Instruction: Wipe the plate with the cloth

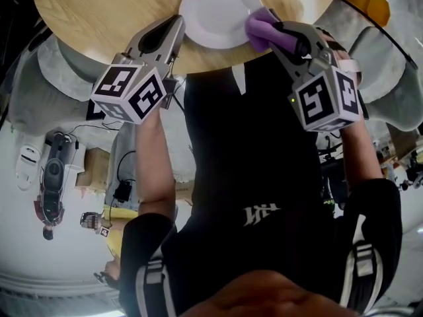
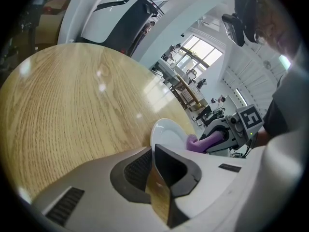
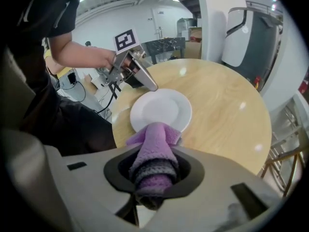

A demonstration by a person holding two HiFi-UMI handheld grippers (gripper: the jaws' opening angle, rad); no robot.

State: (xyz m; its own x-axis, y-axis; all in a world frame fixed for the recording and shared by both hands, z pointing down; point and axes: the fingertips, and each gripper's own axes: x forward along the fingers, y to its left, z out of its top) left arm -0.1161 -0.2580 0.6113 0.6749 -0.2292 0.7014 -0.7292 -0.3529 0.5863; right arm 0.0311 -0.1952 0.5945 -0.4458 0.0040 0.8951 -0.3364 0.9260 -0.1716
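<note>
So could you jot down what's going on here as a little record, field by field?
Surface: round wooden table
Plate: white plate, empty, near the table's edge
Cloth: purple cloth, bunched, its free end over the plate's rim
Right gripper: fingers shut on the cloth, angled down at the plate
Left gripper: fingers together, nothing between them, tip beside the plate's opposite rim
Stage: cloth at the plate, wiping looks about to start or just begun
</note>
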